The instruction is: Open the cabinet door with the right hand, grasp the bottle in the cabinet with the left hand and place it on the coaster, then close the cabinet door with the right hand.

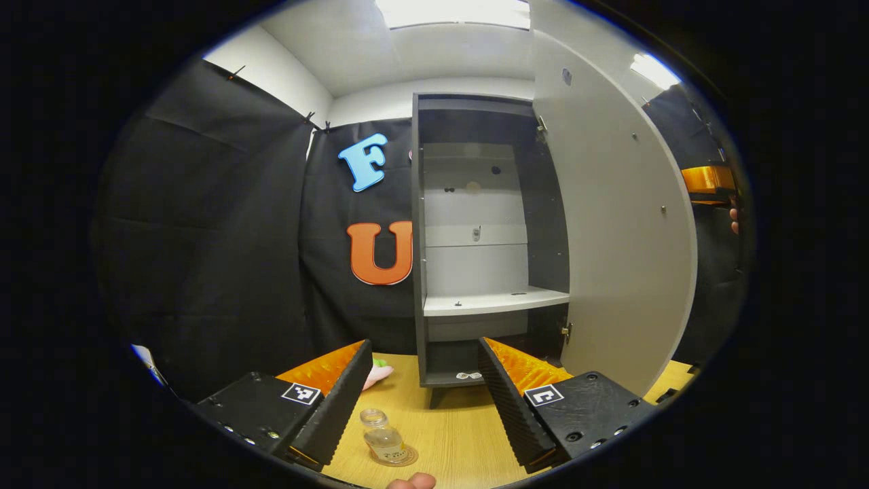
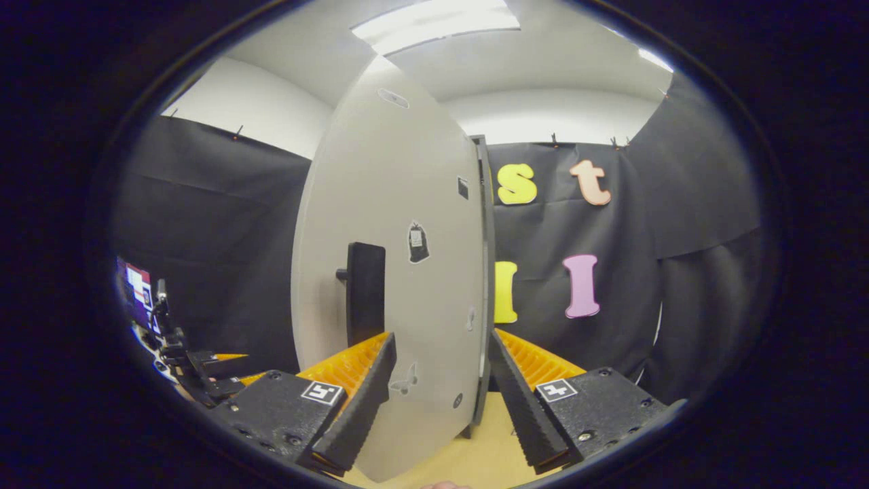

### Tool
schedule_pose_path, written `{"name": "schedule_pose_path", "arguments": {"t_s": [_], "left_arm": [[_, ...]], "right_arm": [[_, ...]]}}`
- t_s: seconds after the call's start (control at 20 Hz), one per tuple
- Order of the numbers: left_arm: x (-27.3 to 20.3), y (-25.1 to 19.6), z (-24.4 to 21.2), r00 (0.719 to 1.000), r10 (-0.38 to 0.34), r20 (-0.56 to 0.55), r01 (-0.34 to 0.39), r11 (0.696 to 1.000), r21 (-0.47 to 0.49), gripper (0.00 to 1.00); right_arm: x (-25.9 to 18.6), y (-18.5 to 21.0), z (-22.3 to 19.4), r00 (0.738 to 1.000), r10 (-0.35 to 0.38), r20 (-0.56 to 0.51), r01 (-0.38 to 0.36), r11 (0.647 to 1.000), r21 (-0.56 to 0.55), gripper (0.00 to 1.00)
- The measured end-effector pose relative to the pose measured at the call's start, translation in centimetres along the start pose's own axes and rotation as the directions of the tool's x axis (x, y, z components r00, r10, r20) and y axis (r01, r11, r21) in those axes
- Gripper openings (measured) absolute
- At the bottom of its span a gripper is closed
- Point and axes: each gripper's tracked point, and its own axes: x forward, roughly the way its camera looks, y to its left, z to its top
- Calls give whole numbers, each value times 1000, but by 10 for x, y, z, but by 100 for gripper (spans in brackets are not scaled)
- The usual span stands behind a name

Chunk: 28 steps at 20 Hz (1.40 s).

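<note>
In the left gripper view a small clear bottle [image 1: 382, 440] stands upright on a round coaster [image 1: 400, 457] on the wooden table, between and below my left gripper's [image 1: 424, 401] open fingers, untouched. Behind it the grey cabinet [image 1: 475, 238] is open, its door [image 1: 618, 217] swung out to the right and its shelf [image 1: 495, 300] bare. The right gripper view faces the door's outer face [image 2: 407, 272] with its dark handle [image 2: 365, 292]. My right gripper [image 2: 434, 401] is open, its fingers on either side of the door's lower part without pressing on it.
A pink and green object [image 1: 377, 372] lies on the table [image 1: 461, 435] left of the cabinet's foot. A fingertip [image 1: 413, 481] shows at the bottom edge. The other gripper [image 1: 709, 180] and a hand appear beyond the door's right edge. Black cloth walls surround the booth.
</note>
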Motion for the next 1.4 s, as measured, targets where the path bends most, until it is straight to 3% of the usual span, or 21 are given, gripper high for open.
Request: {"name": "schedule_pose_path", "arguments": {"t_s": [0.1,0.25,0.3,0.35,0.75,0.85,1.1,1.2,1.4], "left_arm": [[-2,5,1,1000,-3,6,3,1000,-4,93],[-4,17,-5,1000,-5,-1,5,1000,4,93],[-4,21,-5,1000,-2,-1,2,1000,10,93],[-5,24,-5,1000,-1,-1,1,1000,14,93],[-1,50,-10,1000,5,6,-5,1000,6,93],[-1,56,-14,1000,6,1,-6,1000,-7,93],[-1,78,-27,998,50,-26,-50,998,-23,93],[-1,82,-30,998,57,-30,-58,998,-29,93],[-3,86,-27,998,65,-24,-66,997,-33,93]], "right_arm": [[16,7,0,1000,-5,13,5,1000,-3,89],[39,33,-5,999,49,8,-49,998,26,89],[45,41,-5,998,61,12,-61,998,28,84],[52,51,-4,997,72,14,-73,997,20,89],[145,119,-16,991,130,21,-131,991,16,90],[170,136,-26,993,116,9,-116,993,36,90],[225,148,-27,998,62,19,-61,997,-45,87],[231,149,-30,998,54,12,-54,998,-30,94],[230,144,-33,998,59,7,-59,998,-14,90]]}}
